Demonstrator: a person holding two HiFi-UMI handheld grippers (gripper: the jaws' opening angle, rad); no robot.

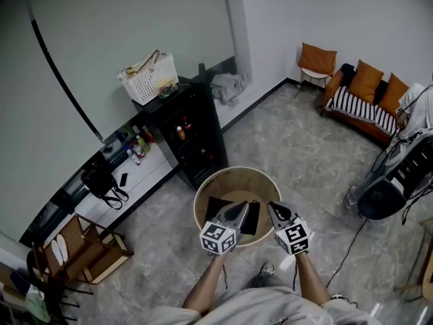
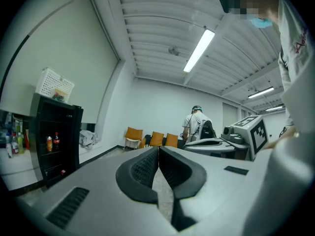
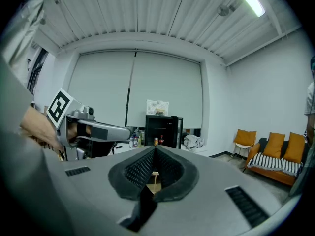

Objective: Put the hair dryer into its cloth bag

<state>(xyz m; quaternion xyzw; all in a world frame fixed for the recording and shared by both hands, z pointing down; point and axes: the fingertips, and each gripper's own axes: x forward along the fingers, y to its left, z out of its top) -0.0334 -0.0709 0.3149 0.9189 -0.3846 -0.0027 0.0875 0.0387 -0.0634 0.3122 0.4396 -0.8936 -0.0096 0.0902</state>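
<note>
On the round wooden table [image 1: 203, 193] lie flat black things [image 1: 252, 217], partly hidden by the grippers; I cannot tell the hair dryer from the cloth bag. My left gripper [image 1: 243, 206] and right gripper [image 1: 270, 206] hover side by side over the table's near half, both shut and empty. In the left gripper view the pads [image 2: 147, 165] meet with nothing between them, and the right gripper [image 2: 231, 142] shows beside. In the right gripper view the jaws stand closed too, with the left gripper [image 3: 93, 131] to the left.
A black cabinet [image 1: 191, 135] with a white basket [image 1: 149, 78] stands behind the table. A sofa with orange cushions [image 1: 365, 103], an orange chair [image 1: 316, 62] and a person [image 1: 418, 107] are far right. Dark equipment [image 1: 391, 185] and a floor cable lie right; wooden furniture [image 1: 91, 248] left.
</note>
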